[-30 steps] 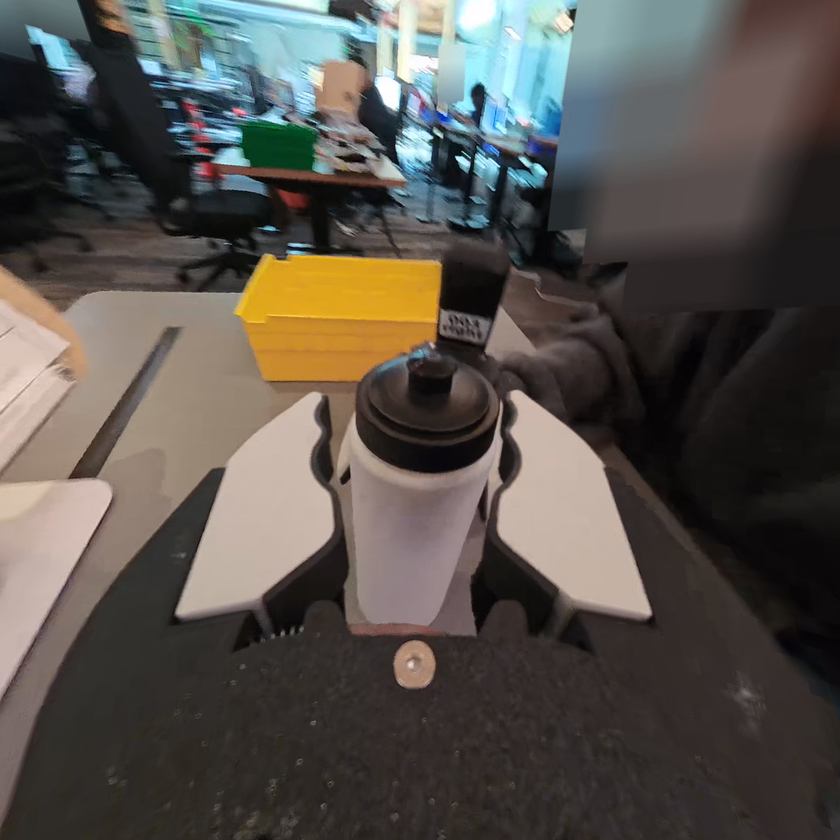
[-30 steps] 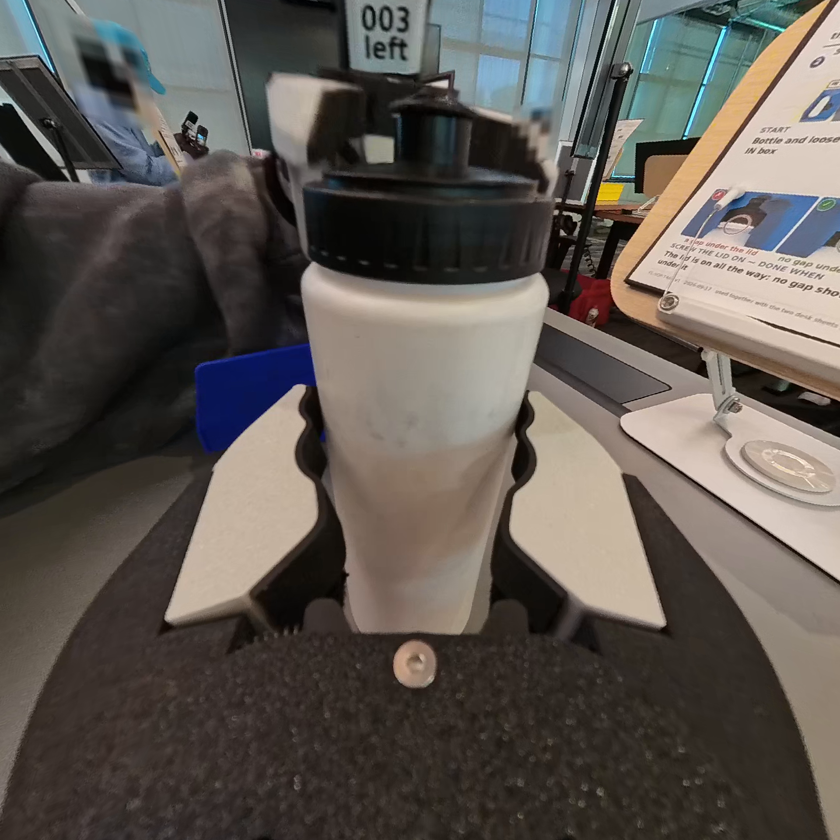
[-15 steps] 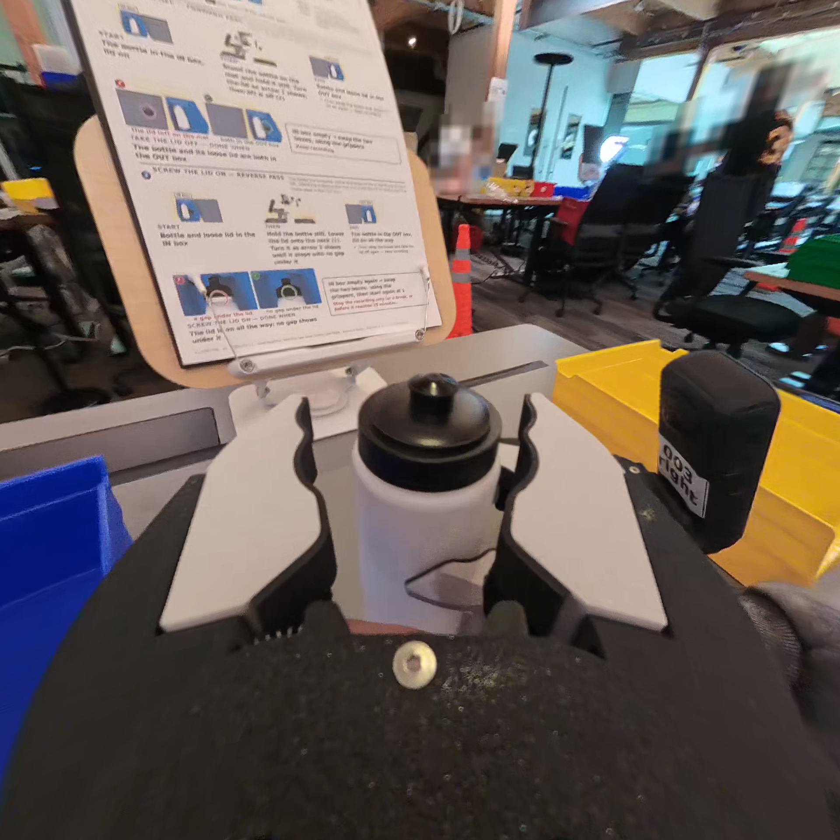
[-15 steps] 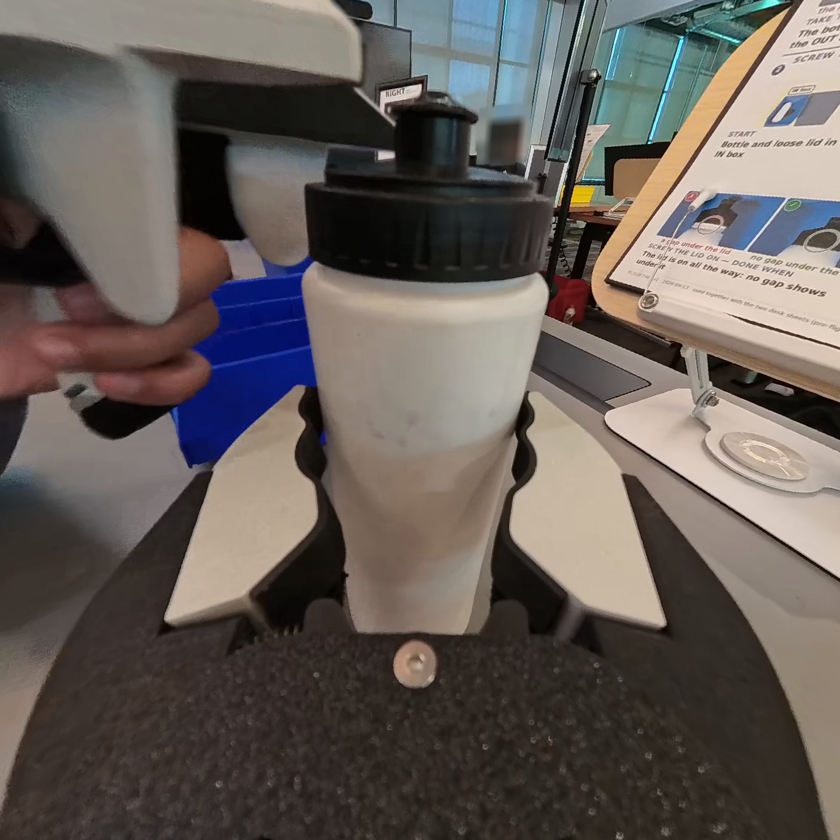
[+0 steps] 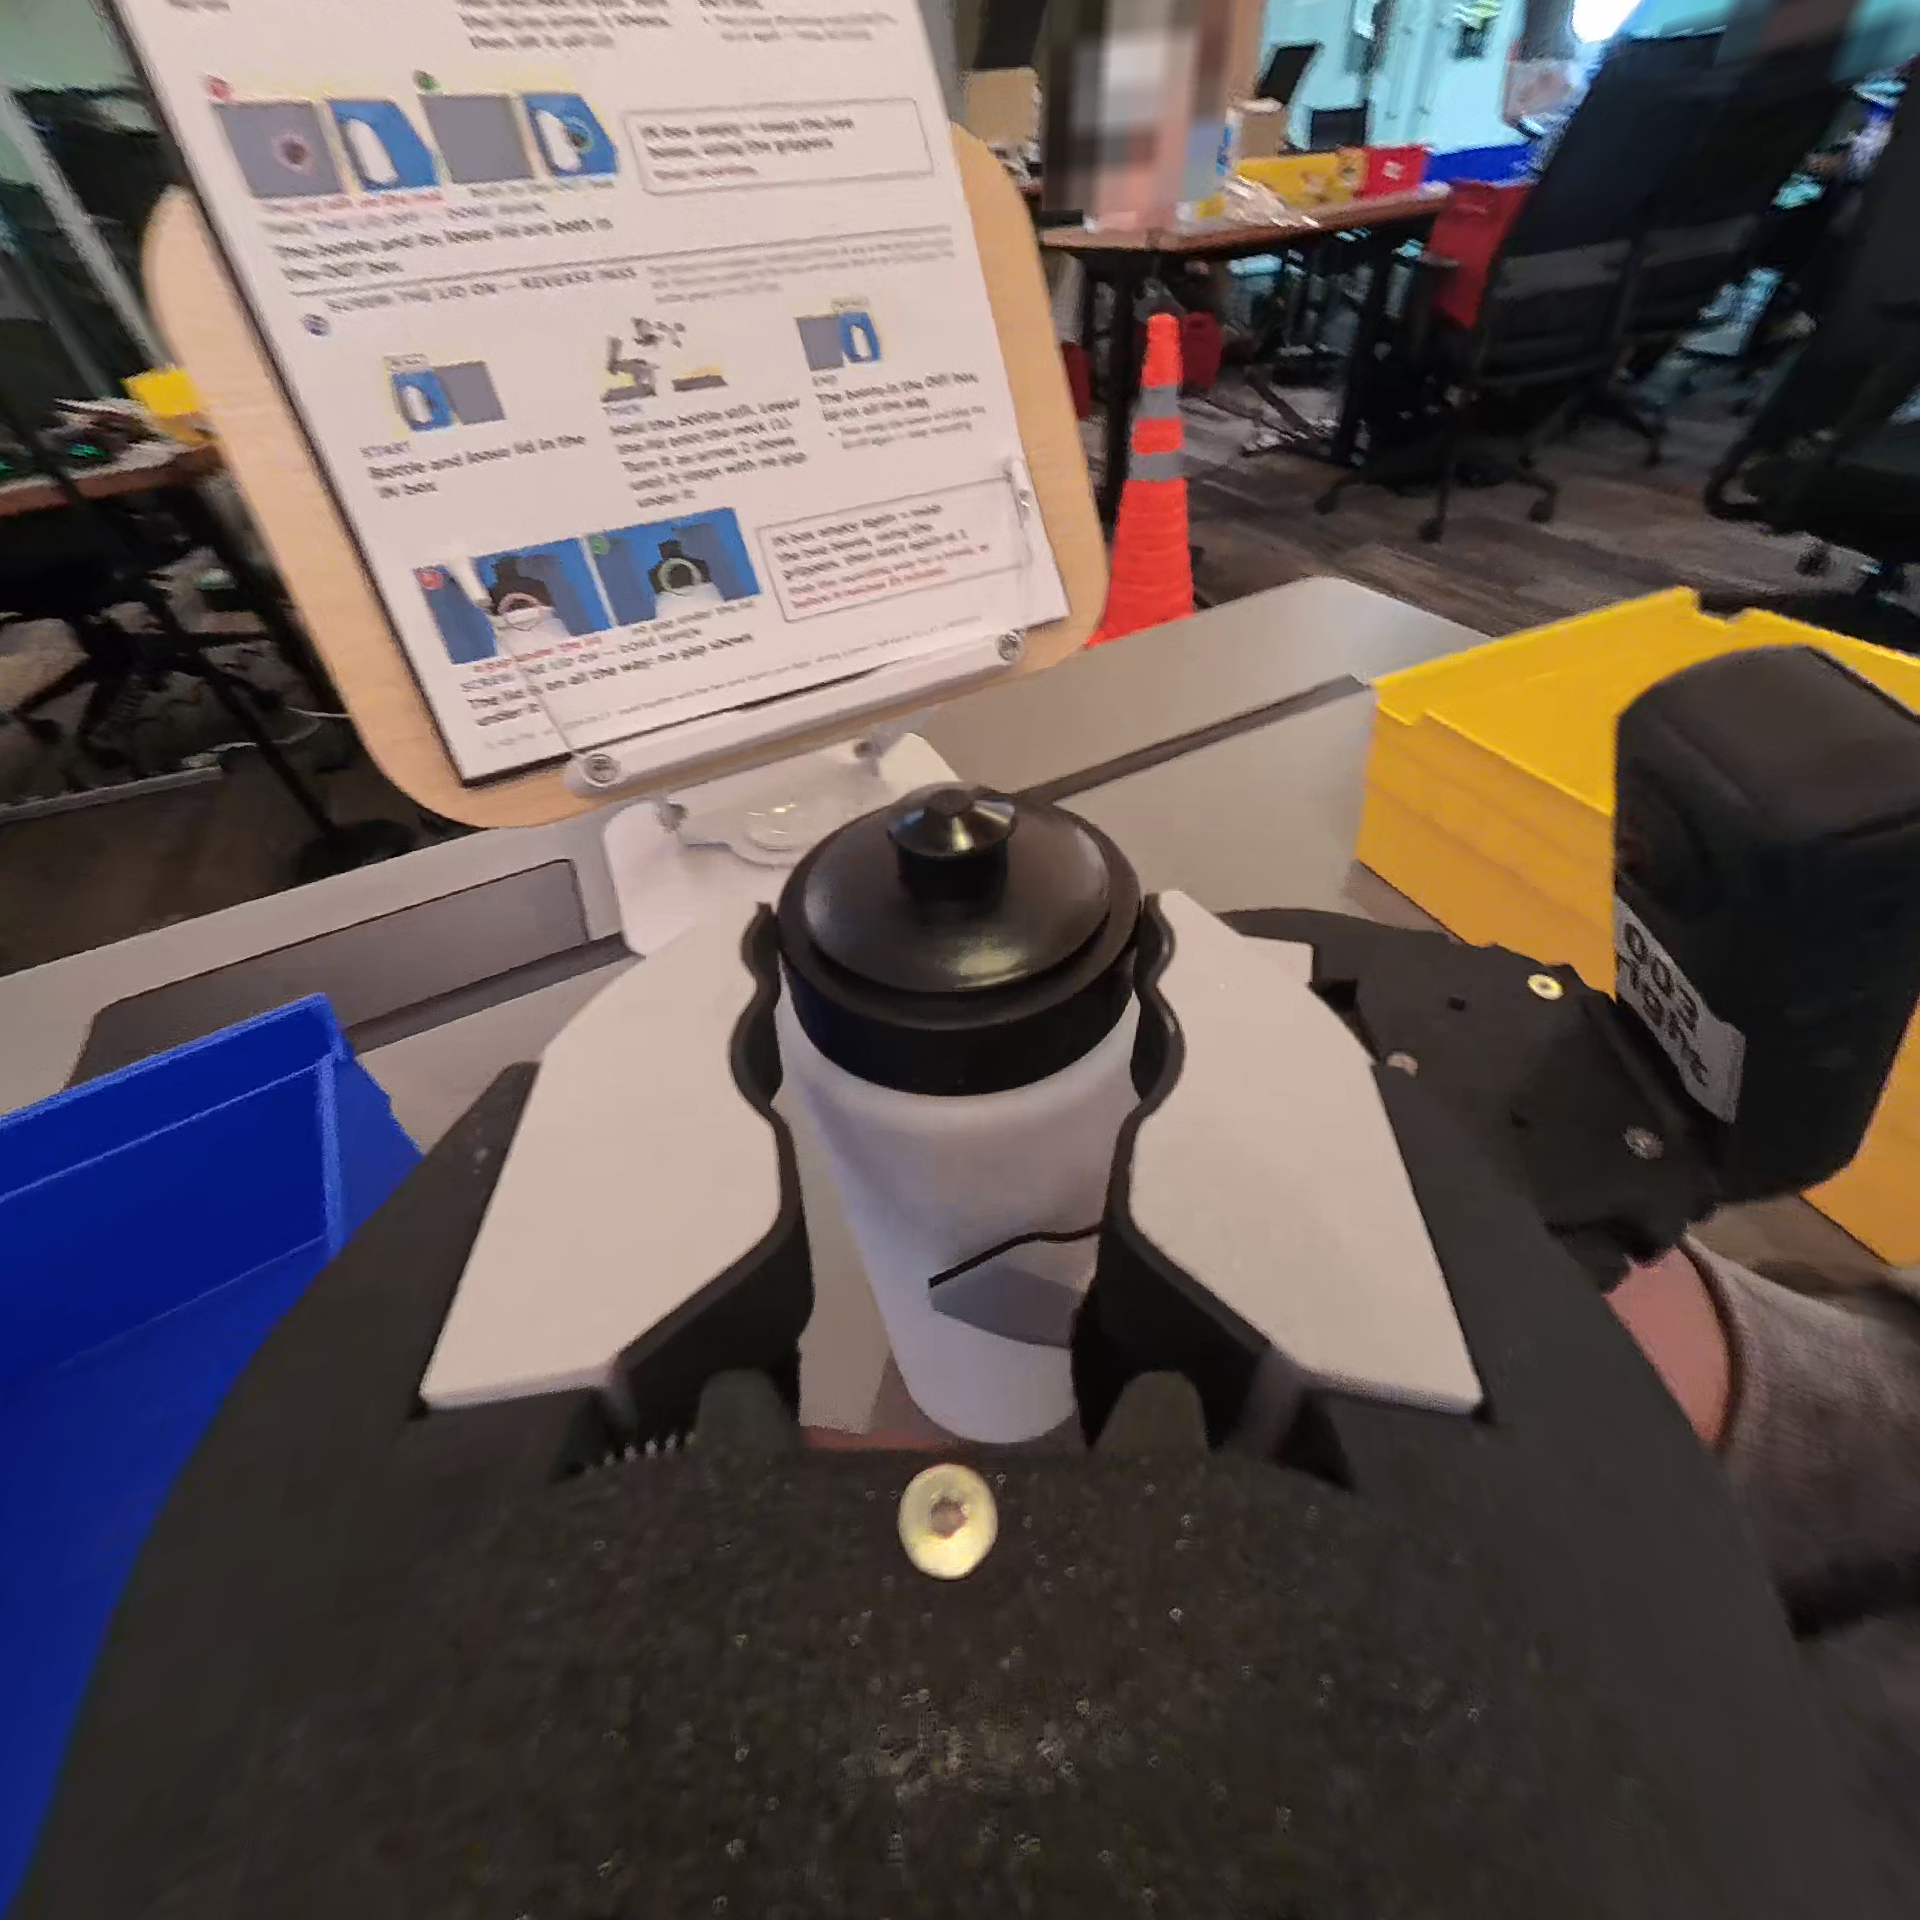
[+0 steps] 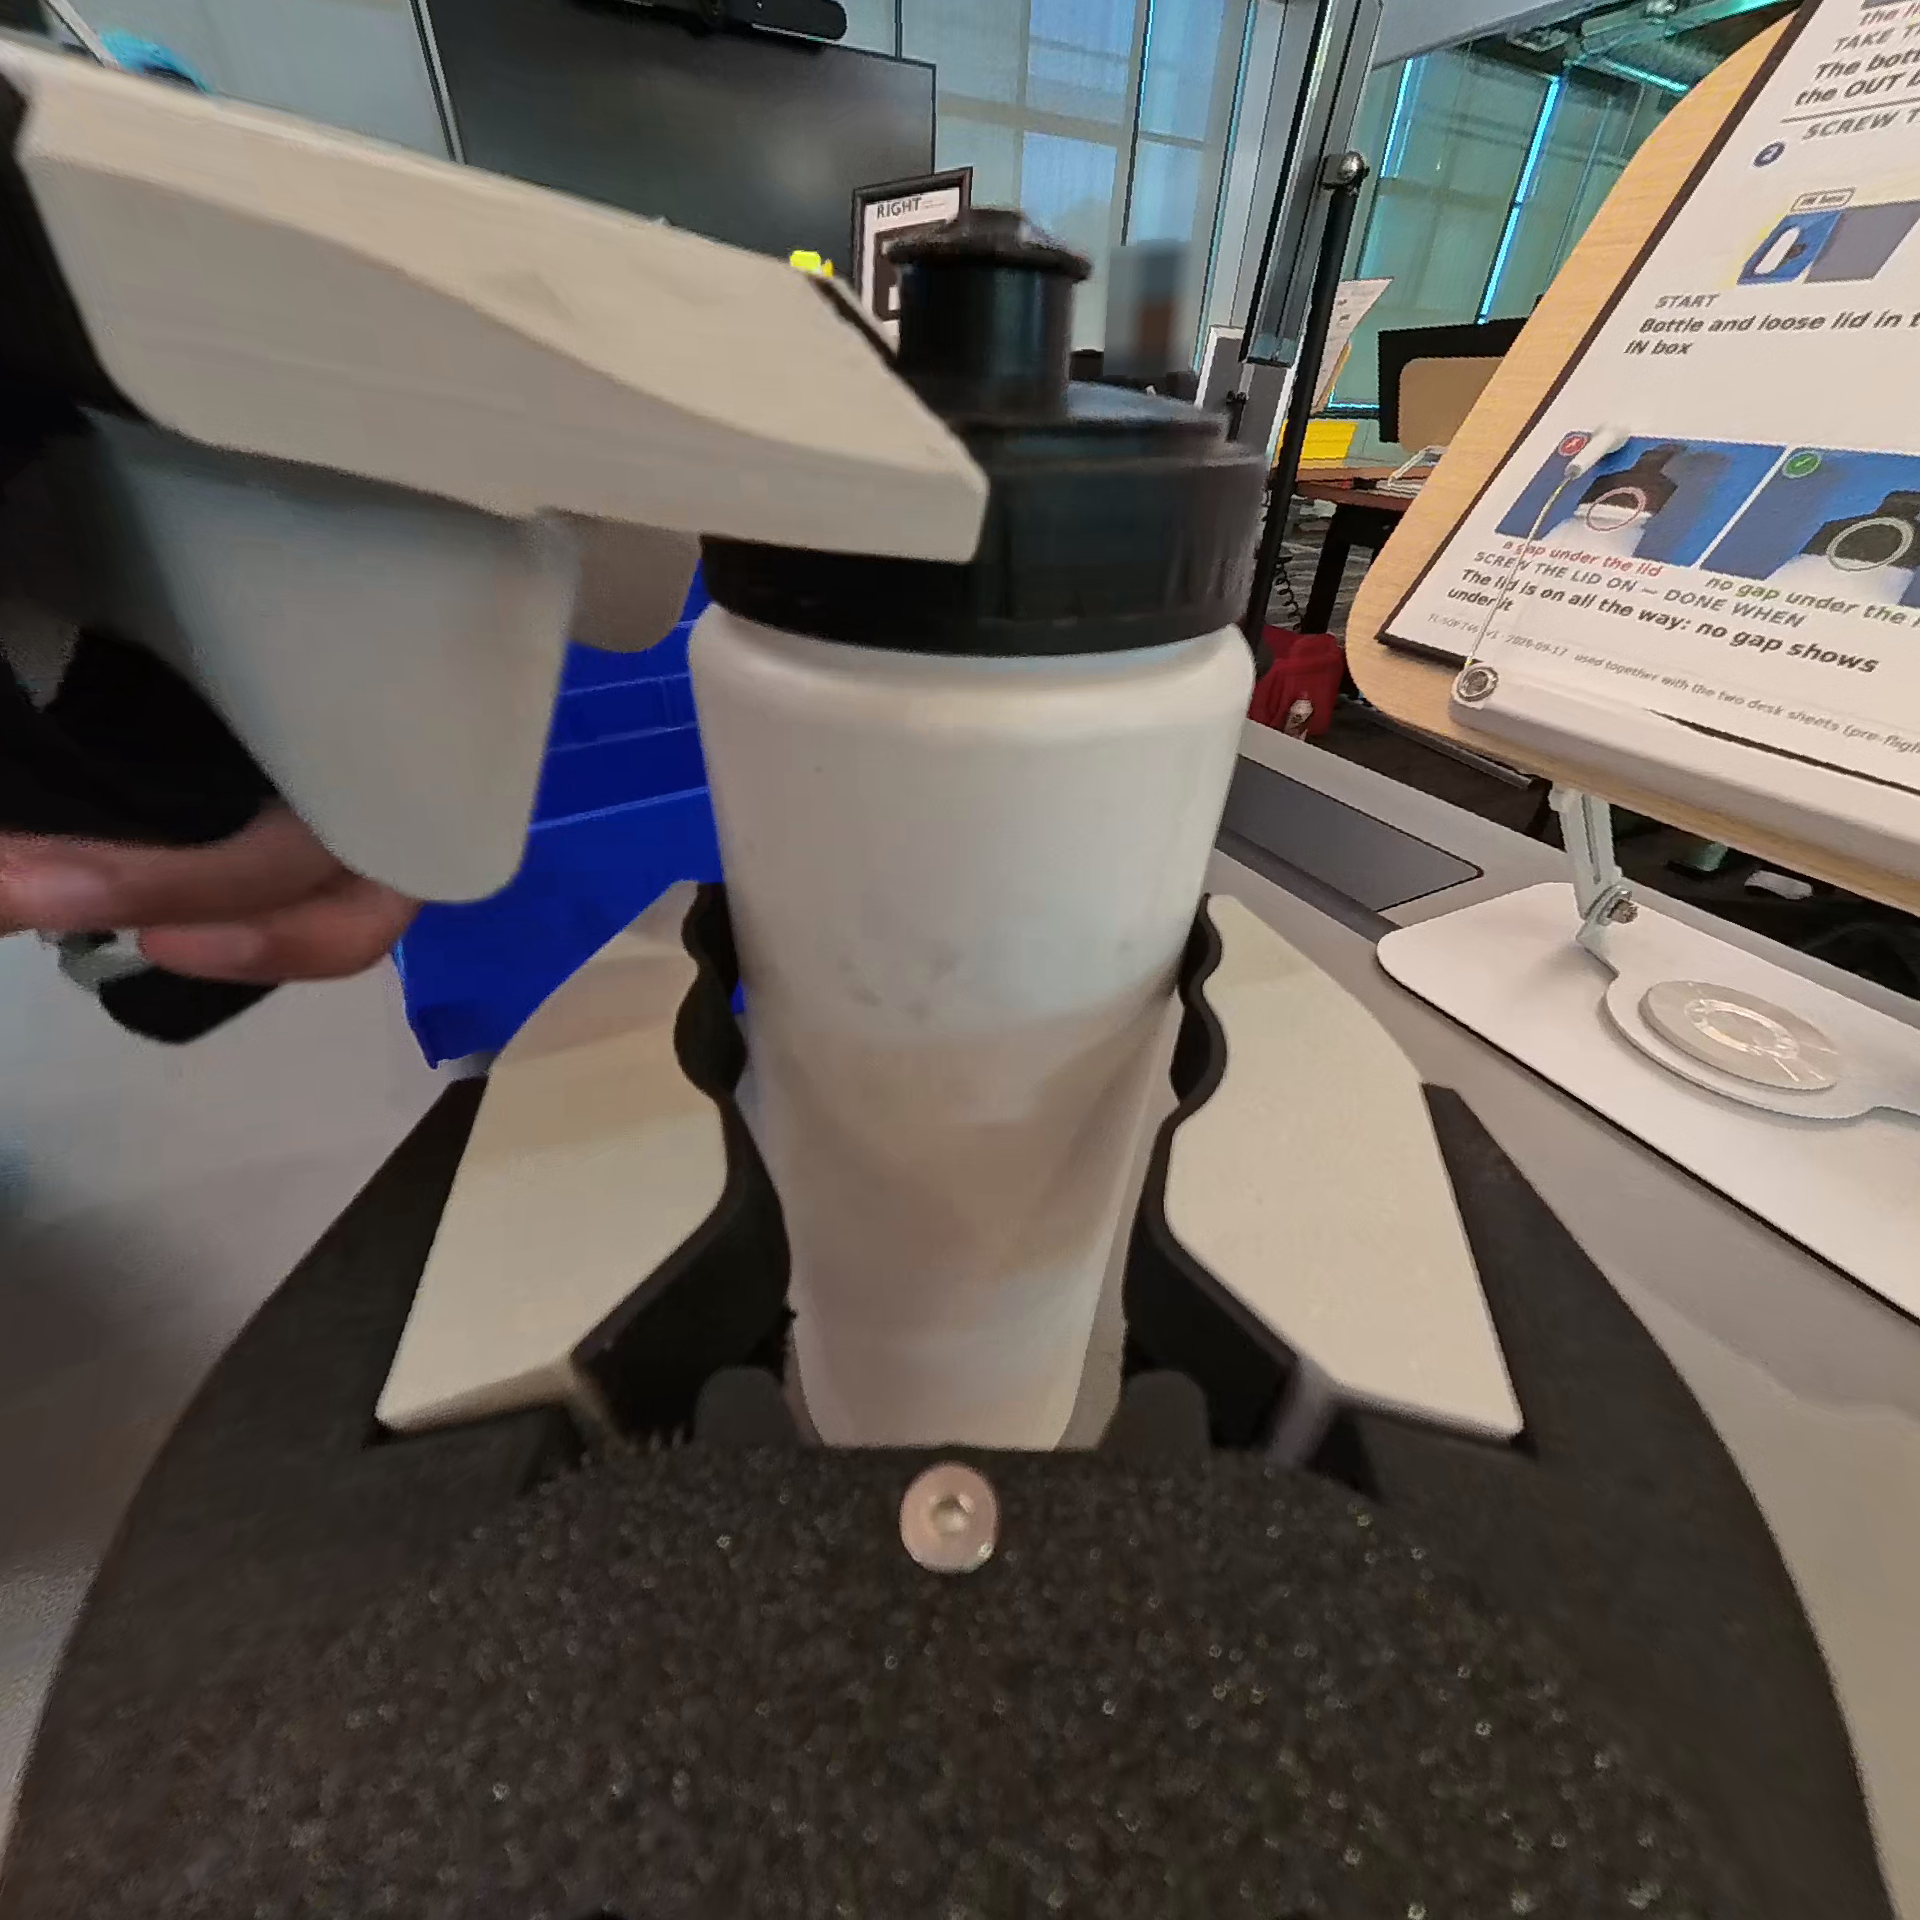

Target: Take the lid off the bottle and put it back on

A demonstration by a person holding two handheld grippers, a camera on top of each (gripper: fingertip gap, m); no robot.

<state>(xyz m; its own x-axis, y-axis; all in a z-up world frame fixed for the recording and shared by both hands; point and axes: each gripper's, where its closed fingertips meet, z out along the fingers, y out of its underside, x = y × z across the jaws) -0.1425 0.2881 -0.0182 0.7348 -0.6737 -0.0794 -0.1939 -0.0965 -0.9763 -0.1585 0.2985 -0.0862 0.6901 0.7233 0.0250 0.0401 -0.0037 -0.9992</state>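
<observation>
Two grippers (image 5: 956, 997) (image 6: 961, 997) clamp one bottle (image 6: 966, 935).

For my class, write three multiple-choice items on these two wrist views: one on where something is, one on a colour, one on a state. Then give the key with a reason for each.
1. Where does the blue plastic bin lie in the left wrist view?
A. left of the bottle
B. right of the bottle
C. on top of the lid

2. What colour is the ribbed screw lid on the white plastic bottle?
A. red
B. black
C. green

3. What is the right gripper doing?
A. hanging open over the table
B. shut on the lid
C. shut on the bottle's body

Key: 1 A, the bin fills the left edge while the yellow bin sits right. 2 B, the lid is black. 3 C, its fingers press the white body below the lid.
</observation>
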